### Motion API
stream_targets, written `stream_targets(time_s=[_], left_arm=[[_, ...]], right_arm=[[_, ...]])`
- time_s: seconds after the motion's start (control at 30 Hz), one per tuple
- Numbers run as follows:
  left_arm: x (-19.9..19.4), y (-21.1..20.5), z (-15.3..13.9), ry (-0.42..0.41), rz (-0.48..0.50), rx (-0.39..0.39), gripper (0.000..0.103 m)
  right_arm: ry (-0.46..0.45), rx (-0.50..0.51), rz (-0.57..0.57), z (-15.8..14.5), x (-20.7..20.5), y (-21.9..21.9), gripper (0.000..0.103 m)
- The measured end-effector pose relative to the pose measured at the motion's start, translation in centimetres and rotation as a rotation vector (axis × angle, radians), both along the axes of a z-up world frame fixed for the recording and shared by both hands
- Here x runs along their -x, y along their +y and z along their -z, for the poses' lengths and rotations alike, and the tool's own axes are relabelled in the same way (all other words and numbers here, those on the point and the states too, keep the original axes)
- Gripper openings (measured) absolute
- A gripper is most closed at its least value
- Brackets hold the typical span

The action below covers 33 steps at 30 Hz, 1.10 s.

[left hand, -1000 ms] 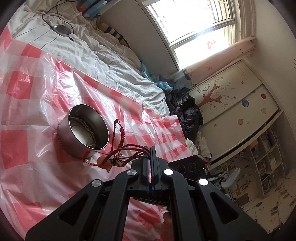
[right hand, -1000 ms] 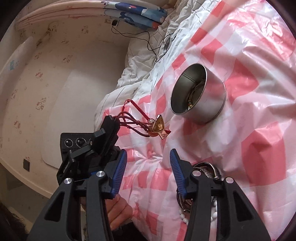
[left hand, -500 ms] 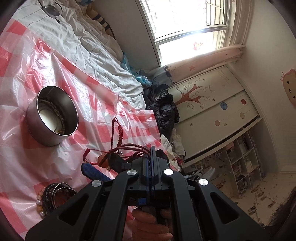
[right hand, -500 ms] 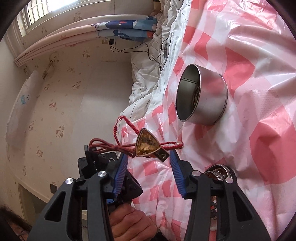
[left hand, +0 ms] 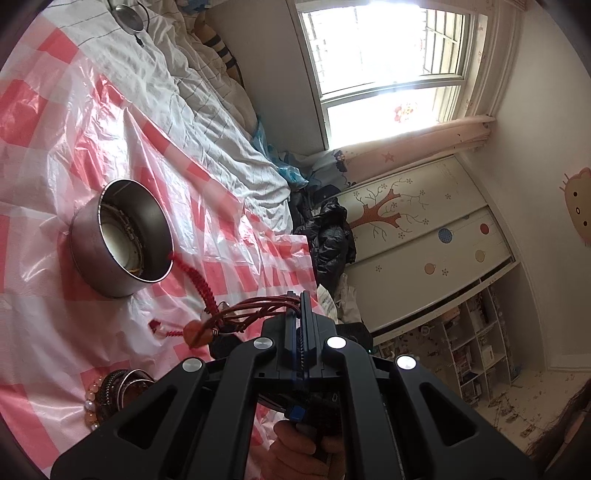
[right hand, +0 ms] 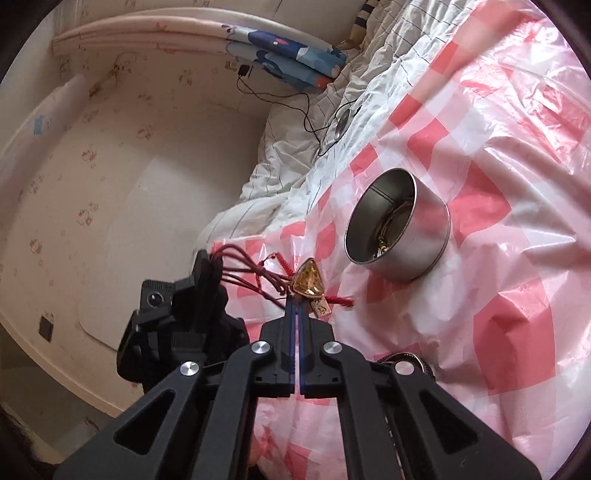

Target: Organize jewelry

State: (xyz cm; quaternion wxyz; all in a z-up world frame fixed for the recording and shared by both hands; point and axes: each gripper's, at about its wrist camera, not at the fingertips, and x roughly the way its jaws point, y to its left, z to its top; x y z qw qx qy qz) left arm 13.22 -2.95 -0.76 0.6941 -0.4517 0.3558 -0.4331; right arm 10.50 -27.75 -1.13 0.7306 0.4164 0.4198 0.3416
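Observation:
A red cord necklace (left hand: pixel 255 308) with an amber triangular pendant (right hand: pixel 308 281) hangs in the air above the bed. My left gripper (left hand: pixel 301 299) is shut on its cord strands. My right gripper (right hand: pixel 296 304) is shut on the pendant's lower edge; the pendant also shows in the left wrist view (left hand: pixel 197 330). A round steel tin (left hand: pixel 122 236) stands on the red-checked plastic sheet (left hand: pixel 44 317) beyond the necklace, with jewelry inside; it also shows in the right wrist view (right hand: pixel 400 229). A pile of bracelets and beads (left hand: pixel 114 387) lies near my grippers.
A white quilt (left hand: pixel 192 96) covers the bed beyond the sheet, with a cable and a round device (left hand: pixel 129 16) on it. The bed's edge drops off by a dark clothes pile (left hand: pixel 328 229). Wall and folded bedding (right hand: pixel 280 55) lie left of the right gripper.
My right gripper has closed on the pendant; it was open around it before. My left gripper keeps its hold on the cord, and the tin looks nearer in its view.

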Motion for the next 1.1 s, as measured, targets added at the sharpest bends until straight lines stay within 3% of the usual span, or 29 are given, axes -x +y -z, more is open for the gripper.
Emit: stream_targets(time_s=[0.13,0.23,0.3,0.33,0.47,0.83,1.03,1.1], left_arm=[[-0.4,1.7,0.6,0.032,-0.042,0.034,0.002],[-0.5,2.3,0.6,0.035,-0.056,0.054,0.002],[-0.5,2.4,0.5,0.034,-0.054,0.062,0.002],[-0.4,2.3,0.4,0.034,-0.050,0.063,0.002],[-0.3,1.7,0.5,0.037,-0.032,0.065,0.002],[-0.1,0.3,0.9,0.059,0.034,0.149,0.002],[-0.3,0.7,1.2,0.088,0.044,0.217,0.002],[-0.4,1.0,1.3,0.097,0.036,0.231,0.002]], right_arm=[[-0.051,0.109,-0.115,-0.9,0.4,2.1,0.002],[-0.017,0.048,-0.149,0.0,0.3,2.4,0.002],[0.018,-0.013,-0.110,0.7,0.2,1.9,0.038],[0.029,-0.048,-0.087,0.9,0.3,1.6,0.064],[0.038,-0.123,-0.064,1.2,0.1,0.9,0.064],[0.092,-0.086,0.050,2.6,-0.7,-0.2,0.065],[0.003,-0.115,0.028,1.6,-0.7,0.5,0.064],[-0.025,-0.132,-0.024,1.1,-0.7,1.1,0.055]])
